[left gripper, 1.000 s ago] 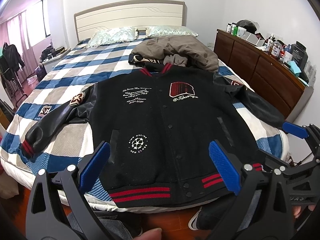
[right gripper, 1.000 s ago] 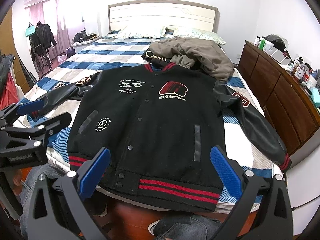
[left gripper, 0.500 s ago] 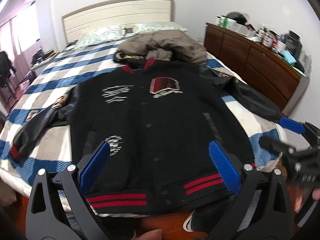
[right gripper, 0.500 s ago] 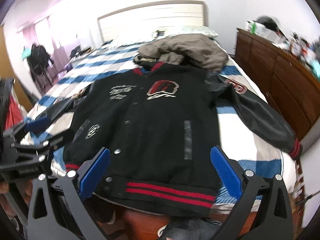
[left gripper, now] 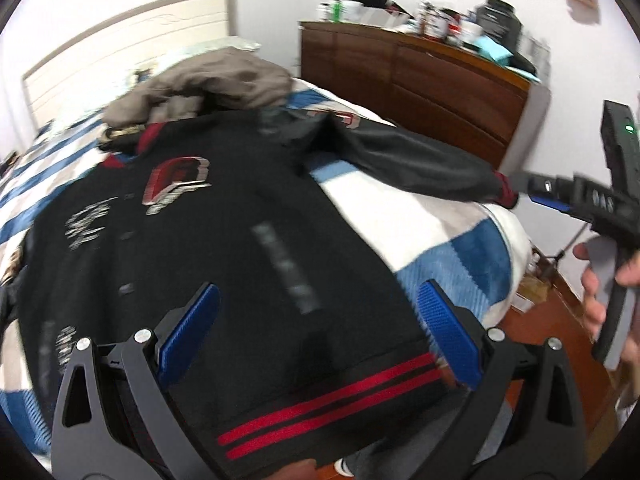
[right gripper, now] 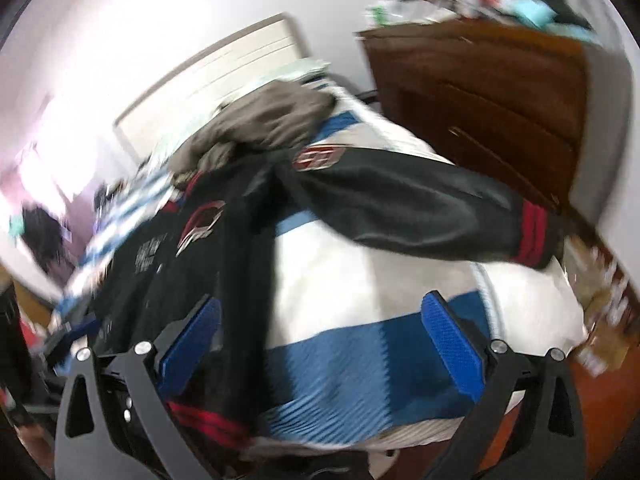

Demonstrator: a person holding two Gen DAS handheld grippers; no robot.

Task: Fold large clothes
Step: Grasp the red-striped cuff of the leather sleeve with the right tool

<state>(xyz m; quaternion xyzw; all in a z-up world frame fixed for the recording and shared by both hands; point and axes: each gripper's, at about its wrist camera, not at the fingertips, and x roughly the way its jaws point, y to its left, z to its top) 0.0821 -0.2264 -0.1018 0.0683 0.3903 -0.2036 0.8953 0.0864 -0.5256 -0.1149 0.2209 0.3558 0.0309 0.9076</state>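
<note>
A black varsity jacket (left gripper: 224, 248) with red striped hem and cuffs lies face up and spread flat on the bed. My left gripper (left gripper: 316, 324) is open just above its hem, right of the button line, holding nothing. The jacket's right-hand sleeve (right gripper: 404, 212) stretches toward the dresser, ending in a red-striped cuff (right gripper: 532, 236). My right gripper (right gripper: 320, 336) hovers open over the bedspread below that sleeve, beside the jacket's edge. In the left wrist view the right gripper (left gripper: 560, 200) appears at the far right, close to the cuff (left gripper: 506, 192), held by a hand (left gripper: 600, 296).
The bed has a blue, white and grey checked cover (left gripper: 424, 232). A brown garment (left gripper: 208, 84) is heaped near the pillows behind the jacket's collar. A dark wooden dresser (left gripper: 432, 80), cluttered on top, runs along the bed's right side with a narrow floor gap.
Both grippers have swung to the right and closer to the bed. The right gripper has moved from the hem toward the right-hand sleeve. Both stay open; the jacket lies as before.
</note>
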